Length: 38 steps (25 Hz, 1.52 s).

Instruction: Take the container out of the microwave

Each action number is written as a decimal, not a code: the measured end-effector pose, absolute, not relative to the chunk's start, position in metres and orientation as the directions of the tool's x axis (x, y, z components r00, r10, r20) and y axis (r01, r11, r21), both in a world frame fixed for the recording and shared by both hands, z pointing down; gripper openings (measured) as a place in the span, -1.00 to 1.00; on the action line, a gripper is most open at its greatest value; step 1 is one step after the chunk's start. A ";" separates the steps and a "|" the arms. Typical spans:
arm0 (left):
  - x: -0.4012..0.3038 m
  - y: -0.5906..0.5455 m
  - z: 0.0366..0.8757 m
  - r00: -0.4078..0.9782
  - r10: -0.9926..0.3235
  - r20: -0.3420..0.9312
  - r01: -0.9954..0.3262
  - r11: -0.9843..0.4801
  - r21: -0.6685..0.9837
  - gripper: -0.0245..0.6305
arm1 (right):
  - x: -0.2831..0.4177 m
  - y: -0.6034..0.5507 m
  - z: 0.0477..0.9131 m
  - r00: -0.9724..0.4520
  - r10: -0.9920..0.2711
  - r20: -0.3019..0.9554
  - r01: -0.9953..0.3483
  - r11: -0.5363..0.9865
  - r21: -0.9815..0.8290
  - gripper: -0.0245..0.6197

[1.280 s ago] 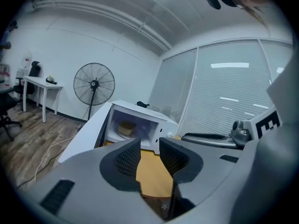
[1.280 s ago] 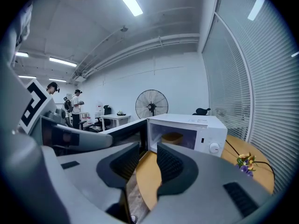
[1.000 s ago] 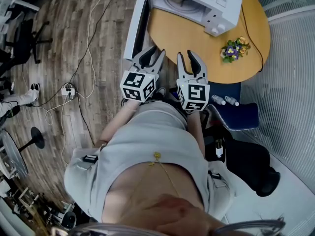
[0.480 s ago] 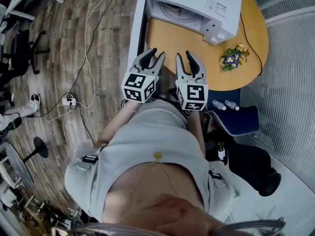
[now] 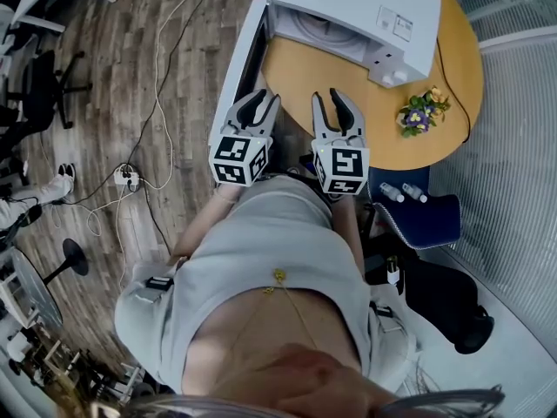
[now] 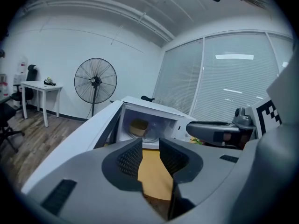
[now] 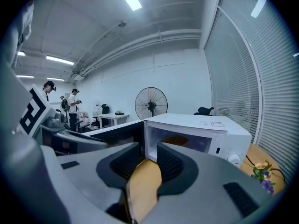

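1. Your left gripper (image 5: 264,101) and right gripper (image 5: 332,98) are level with each other over the near edge of the round table (image 5: 306,70), pointing at the microwave (image 5: 357,7). Neither touches it.

2. Left gripper (image 6: 150,146): fingers set moderately apart, with only bare tabletop in the gap. Right gripper (image 7: 148,160): fingers likewise apart, nothing between them.

3. The microwave door (image 5: 239,55) stands open toward your left.

4. Locate the container (image 6: 138,127) in the left gripper view: a tan, rounded item inside the cavity, toward its left side. Its lower part merges with the pale cavity floor, so how it sits cannot be determined.

5. In the right gripper view the container (image 7: 180,140) appears only as a dim brown shape, its lower edge cut off by the right finger.

6. The head view does not show the container. The microwave roof covers most of the cavity, and the picture's top edge crops the microwave's rear.

7. A small bunch of flowers (image 5: 419,111) lies on the table to the right of the microwave.
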State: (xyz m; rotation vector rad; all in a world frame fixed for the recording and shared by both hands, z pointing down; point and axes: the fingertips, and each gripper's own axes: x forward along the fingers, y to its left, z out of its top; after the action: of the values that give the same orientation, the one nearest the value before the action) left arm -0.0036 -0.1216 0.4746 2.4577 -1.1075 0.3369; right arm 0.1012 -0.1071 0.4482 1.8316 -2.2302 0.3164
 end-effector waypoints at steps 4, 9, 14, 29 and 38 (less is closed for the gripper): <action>-0.016 -0.133 0.479 0.651 -0.651 0.390 -0.759 -0.573 0.309 -0.54 | 0.097 -0.119 0.448 -0.197 -0.929 0.314 -0.979 0.203 -0.014 -0.53; -0.013 -0.150 0.478 0.659 -0.651 0.376 -0.752 -0.579 0.316 -0.54 | 0.096 -0.130 0.448 -0.202 -0.930 0.308 -0.978 0.206 -0.019 -0.53; 0.009 -0.161 0.475 0.706 -0.611 0.357 -0.708 -0.627 0.326 -0.54 | 0.102 -0.137 0.448 -0.178 -0.934 0.310 -0.983 0.180 -0.022 -0.52; 0.063 -0.201 0.465 0.826 -0.487 0.284 -0.564 -0.737 0.373 -0.54 | 0.124 -0.172 0.455 -0.089 -0.943 0.322 -0.996 0.088 -0.018 -0.52; 0.071 -0.218 0.465 0.862 -0.448 0.239 -0.508 -0.762 0.401 -0.54 | 0.128 -0.192 0.464 -0.052 -0.939 0.339 -0.999 0.051 -0.013 -0.52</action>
State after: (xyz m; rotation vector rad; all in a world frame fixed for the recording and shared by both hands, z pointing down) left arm 0.0709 -0.2182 0.4647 2.5741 -0.7009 0.1776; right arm 0.1276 -0.1917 0.4643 1.9803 -2.0887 0.3603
